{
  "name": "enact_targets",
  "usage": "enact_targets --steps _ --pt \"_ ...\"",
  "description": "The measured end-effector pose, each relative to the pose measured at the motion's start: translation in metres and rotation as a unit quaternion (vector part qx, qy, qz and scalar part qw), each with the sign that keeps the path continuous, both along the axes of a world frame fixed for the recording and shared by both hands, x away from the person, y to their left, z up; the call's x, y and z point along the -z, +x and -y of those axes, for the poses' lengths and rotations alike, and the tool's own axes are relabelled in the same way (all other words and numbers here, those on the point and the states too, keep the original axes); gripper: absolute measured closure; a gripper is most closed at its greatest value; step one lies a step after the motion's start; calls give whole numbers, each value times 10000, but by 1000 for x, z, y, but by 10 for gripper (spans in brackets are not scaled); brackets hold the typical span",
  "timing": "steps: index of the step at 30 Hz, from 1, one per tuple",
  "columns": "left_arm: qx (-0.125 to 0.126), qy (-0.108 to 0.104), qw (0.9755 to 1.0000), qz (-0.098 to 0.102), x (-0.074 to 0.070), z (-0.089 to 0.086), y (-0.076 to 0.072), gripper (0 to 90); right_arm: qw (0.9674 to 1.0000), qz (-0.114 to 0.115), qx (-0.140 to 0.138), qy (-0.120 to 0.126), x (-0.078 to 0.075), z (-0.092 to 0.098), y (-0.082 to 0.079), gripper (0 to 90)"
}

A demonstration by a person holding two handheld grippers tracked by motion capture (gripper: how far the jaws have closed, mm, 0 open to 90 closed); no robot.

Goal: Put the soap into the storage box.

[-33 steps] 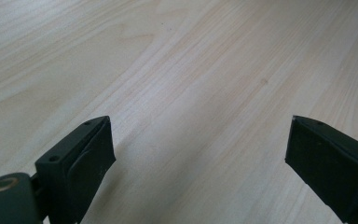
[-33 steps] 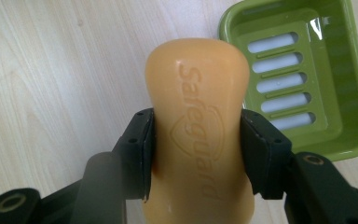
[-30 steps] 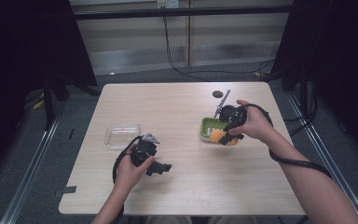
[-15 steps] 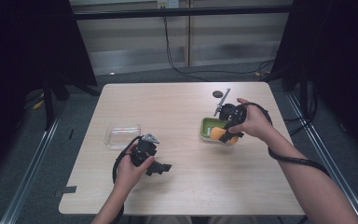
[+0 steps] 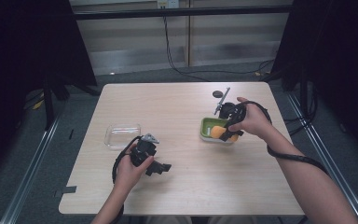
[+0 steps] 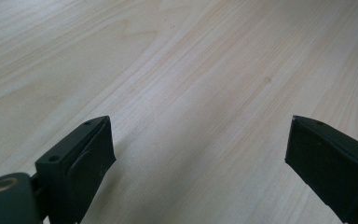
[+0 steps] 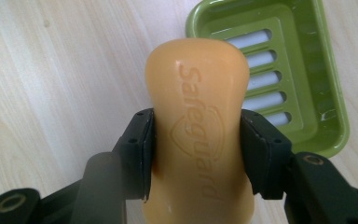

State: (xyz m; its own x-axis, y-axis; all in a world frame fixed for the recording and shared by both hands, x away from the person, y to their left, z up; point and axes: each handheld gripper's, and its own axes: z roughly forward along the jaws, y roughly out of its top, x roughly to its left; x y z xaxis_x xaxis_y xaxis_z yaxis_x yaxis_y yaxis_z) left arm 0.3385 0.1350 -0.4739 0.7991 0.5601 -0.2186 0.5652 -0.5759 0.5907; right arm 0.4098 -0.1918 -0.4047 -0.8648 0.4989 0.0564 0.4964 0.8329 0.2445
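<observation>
Both right fingers [image 7: 196, 154] clamp the soap bar [image 7: 198, 116] across its width, its long axis pointing away from them.

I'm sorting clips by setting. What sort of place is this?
Probably a lab recording station: a bare wooden table ringed by dark curtains, and cabled hand-held grippers, the right hand-held gripper clamping a soap bar.

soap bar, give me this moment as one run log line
right gripper: shut on soap bar | soap bar: above green soap dish, not yet in | left gripper: open, nothing between jaws, over table
</observation>
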Motion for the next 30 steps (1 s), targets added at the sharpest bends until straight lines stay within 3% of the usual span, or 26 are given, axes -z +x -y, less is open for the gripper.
enact_targets --steps 6,11,16,17,18,30 --pt "-40 -3 10000 -3 1 0 0 77 9999 69 -57 70 -2 3 5 499" --pt "-45 -15 10000 -10 1 0 0 77 10000 45 -28 -16 -2 4 6 499" --pt "22 30 10000 10 0 0 0 77 9999 106 -86 40 0 7 9 499" --pt "161 147 9998 30 -2 -2 1 77 9999 91 -55 32 0 7 10 499" --pt "-25 -1 10000 -6 -1 0 -1 77 9999 100 -44 32 0 7 11 499" --pt "-26 -21 10000 18 -2 0 0 77 9999 160 20 -8 -1 9 17 499"
